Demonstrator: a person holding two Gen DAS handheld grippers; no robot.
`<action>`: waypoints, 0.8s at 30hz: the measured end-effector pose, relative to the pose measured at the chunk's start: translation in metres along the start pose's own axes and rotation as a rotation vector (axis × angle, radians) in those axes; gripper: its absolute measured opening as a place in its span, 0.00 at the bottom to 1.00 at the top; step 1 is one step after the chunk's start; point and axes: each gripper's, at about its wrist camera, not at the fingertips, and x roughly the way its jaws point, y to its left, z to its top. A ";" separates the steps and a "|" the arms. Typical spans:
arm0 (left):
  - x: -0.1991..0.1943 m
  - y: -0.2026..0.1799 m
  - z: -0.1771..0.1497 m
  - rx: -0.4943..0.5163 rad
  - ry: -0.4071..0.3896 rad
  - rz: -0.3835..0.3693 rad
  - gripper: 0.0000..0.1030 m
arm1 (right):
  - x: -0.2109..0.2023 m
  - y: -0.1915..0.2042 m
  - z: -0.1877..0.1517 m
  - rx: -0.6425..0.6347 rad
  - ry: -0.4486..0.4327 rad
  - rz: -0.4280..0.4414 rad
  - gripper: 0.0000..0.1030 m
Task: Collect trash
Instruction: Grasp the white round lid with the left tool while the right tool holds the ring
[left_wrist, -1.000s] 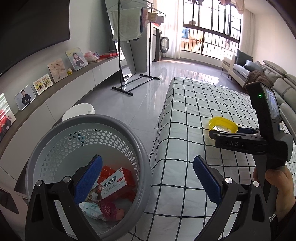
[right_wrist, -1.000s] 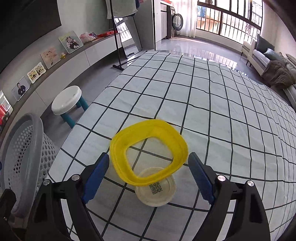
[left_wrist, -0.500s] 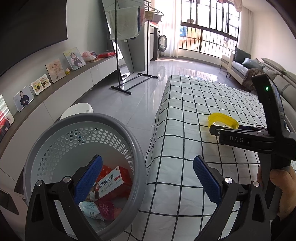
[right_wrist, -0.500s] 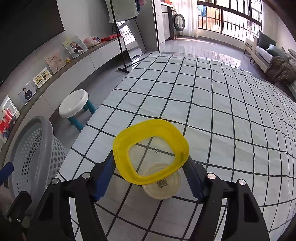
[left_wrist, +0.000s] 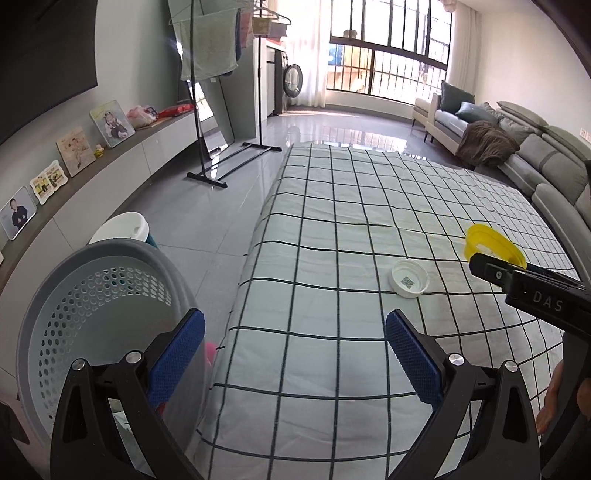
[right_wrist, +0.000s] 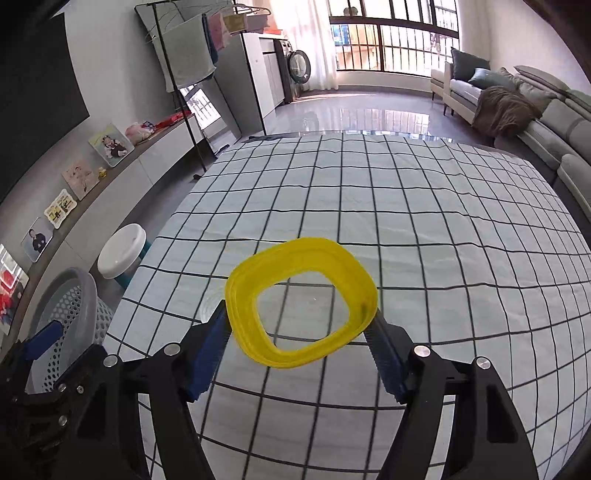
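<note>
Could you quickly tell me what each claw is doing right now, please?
Left claw: open, holding nothing.
Right claw: shut on the yellow ring.

2 grippers (left_wrist: 295, 354) (right_wrist: 299, 350). 1 yellow ring (right_wrist: 301, 308), 1 white cap (left_wrist: 409, 283). 1 basket (left_wrist: 85, 295), 1 stool (right_wrist: 122, 251), 5 photo frames (left_wrist: 112, 123).

This is the living room of a home. A grey sectional sofa (left_wrist: 546, 155) with cushions and a brown throw stands along the far right, and a long low wall cabinet (left_wrist: 122, 173) on the left carries a row of framed family photos (left_wrist: 75, 151). At the far end a black laundry rack hung with a green towel (left_wrist: 208, 48) stands near a front-loading washing machine (right_wrist: 301, 68) and tall barred balcony windows (left_wrist: 388, 62), over a glossy grey tiled floor (left_wrist: 229, 206).
</note>
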 end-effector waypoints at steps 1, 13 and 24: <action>0.005 -0.005 0.001 0.009 0.010 -0.004 0.94 | -0.002 -0.006 -0.001 0.012 -0.002 -0.003 0.67; 0.046 -0.056 0.023 0.081 0.062 0.000 0.94 | -0.008 -0.046 0.002 0.154 -0.011 0.039 0.67; 0.072 -0.081 0.028 0.106 0.129 -0.004 0.93 | -0.009 -0.060 0.006 0.204 -0.017 0.075 0.67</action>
